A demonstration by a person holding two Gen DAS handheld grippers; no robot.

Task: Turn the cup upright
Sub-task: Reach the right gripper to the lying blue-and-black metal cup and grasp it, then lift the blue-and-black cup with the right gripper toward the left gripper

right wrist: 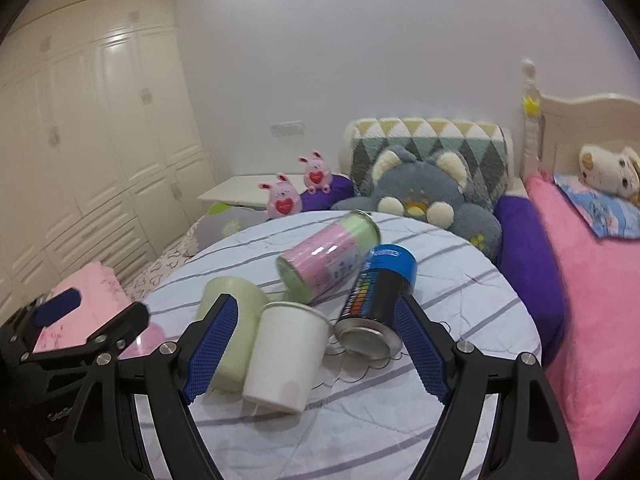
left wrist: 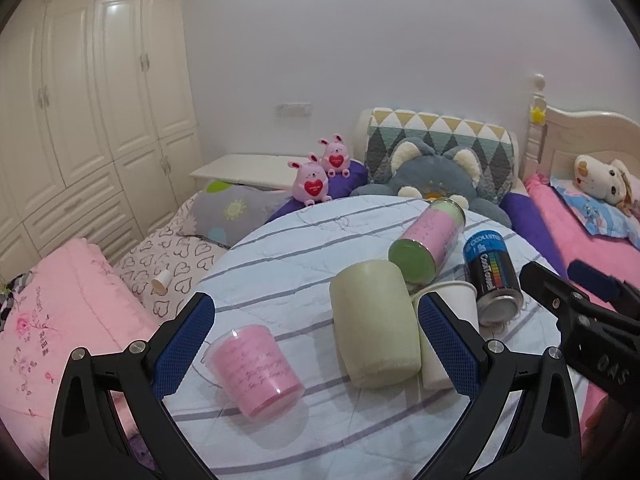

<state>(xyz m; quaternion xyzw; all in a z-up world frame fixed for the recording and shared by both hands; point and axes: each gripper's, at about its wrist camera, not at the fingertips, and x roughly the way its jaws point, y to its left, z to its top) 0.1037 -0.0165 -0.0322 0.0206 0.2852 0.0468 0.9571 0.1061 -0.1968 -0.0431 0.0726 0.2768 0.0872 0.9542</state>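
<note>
Several cups and cans lie on their sides on a round striped table (left wrist: 280,240). A pink cup (left wrist: 256,368) lies front left, between the fingers of my open left gripper (left wrist: 316,344). A pale green cup (left wrist: 374,324) and a white paper cup (left wrist: 448,320) lie beside it. In the right wrist view my open right gripper (right wrist: 316,348) frames the white paper cup (right wrist: 286,354); the green cup (right wrist: 230,320) is at its left finger. The left gripper (right wrist: 80,320) shows at the left there.
A pink-and-green can (left wrist: 430,240) and a black-and-blue can (left wrist: 494,276) lie behind the cups. Beds with pink bedding (left wrist: 60,320), plush toys (left wrist: 432,176) and pillows surround the table. A white wardrobe (left wrist: 100,100) stands at the left. A small paper cup (left wrist: 160,282) lies on the bed.
</note>
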